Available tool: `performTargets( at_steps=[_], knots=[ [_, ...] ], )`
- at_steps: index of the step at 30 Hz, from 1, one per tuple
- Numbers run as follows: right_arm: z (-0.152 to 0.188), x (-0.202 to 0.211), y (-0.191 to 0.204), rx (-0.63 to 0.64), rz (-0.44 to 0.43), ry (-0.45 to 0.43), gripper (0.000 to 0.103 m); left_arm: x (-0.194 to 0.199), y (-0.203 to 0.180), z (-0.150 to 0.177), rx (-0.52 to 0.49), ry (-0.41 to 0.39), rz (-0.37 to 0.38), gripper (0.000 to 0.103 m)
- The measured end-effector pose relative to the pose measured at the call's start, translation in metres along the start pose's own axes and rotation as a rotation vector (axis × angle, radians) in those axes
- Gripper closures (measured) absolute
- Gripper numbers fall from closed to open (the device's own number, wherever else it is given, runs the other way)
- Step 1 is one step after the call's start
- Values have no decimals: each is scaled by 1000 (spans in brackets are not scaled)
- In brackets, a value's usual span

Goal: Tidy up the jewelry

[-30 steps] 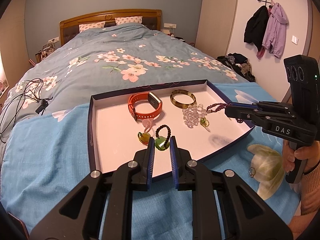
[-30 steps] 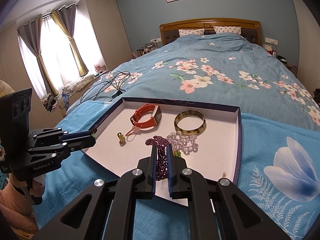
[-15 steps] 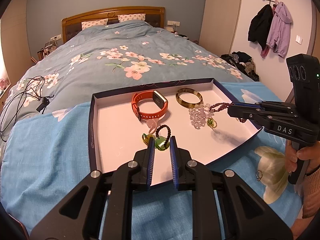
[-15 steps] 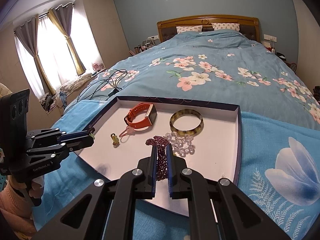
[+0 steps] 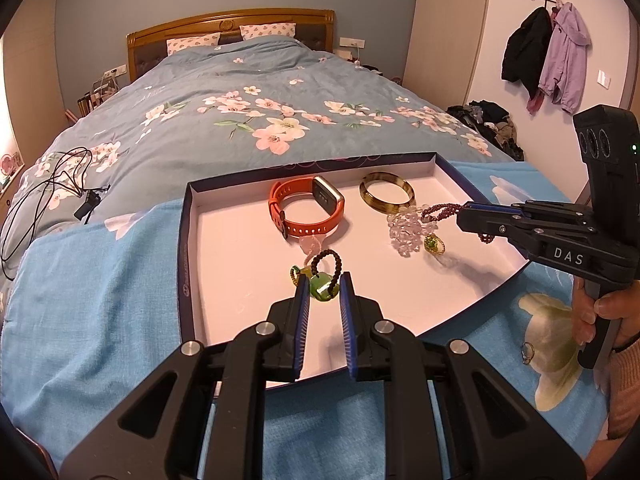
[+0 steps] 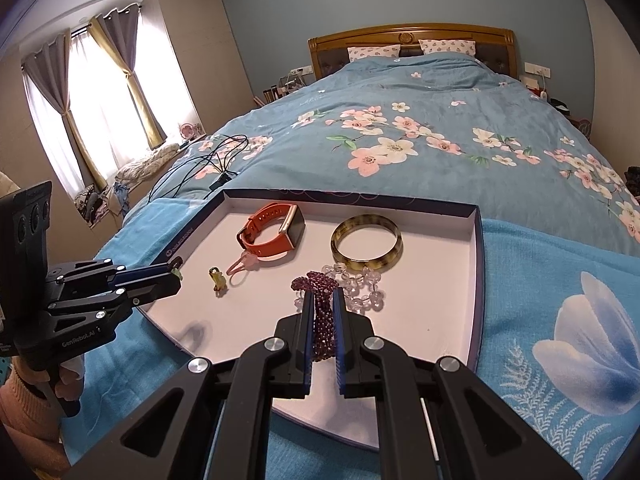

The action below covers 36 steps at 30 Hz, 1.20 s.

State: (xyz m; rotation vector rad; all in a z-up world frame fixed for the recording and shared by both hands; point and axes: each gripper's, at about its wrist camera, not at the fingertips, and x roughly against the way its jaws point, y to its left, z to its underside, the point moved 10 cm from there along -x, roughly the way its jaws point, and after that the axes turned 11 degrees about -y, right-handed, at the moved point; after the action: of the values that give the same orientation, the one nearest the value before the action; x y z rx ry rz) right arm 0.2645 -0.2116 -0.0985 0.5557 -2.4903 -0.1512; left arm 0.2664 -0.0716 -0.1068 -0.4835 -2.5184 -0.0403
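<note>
Bedroom scene: a floral bed (image 5: 256,120) carries a blue cloth (image 5: 100,300) on which a shallow white tray (image 5: 224,248) with dark walls rests. Left tool (image 5: 324,286) pinches a green pendant (image 5: 322,290) on a dark beaded loop (image 5: 326,258), held low over the near part of the tray; whether the pendant touches the tray floor cannot be told. Right tool (image 6: 321,312) pinches a purple bead strand (image 6: 316,284), which bunches between and beyond its tips, above the near right part of the tray, next to a cluster of clear beads (image 6: 360,284). Behind these lie an orange watch (image 5: 308,208), near the middle of the far side, and a mottled bangle (image 5: 386,196) to its right, touching the clear beads. A pink loop (image 6: 242,266) rests against the watch strap, with a small yellow-green charm (image 6: 218,278) just beside it. A second green charm (image 5: 434,243) in a gold ring lies at the near edge of the clear beads. Off the tray, a small ring (image 5: 527,352) sits on the cloth near the person's right hand (image 5: 588,312). Black cables (image 5: 48,196) trail across the bed to the left. Coats (image 5: 544,52) hang on the far right wall.
</note>
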Motion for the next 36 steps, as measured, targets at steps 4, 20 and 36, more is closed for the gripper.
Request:
performTargets(
  at_steps=[4, 20, 36],
  knots=[
    [0, -2, -3, -10, 0, 5, 96, -3, 1, 1, 2, 7, -4, 87],
    [1, -16, -9, -13, 21, 32, 96, -17, 4, 8, 6, 40, -25, 87],
    [9, -29, -14, -17, 48, 68, 95, -32, 6, 17, 27, 88, -14, 87]
  ],
)
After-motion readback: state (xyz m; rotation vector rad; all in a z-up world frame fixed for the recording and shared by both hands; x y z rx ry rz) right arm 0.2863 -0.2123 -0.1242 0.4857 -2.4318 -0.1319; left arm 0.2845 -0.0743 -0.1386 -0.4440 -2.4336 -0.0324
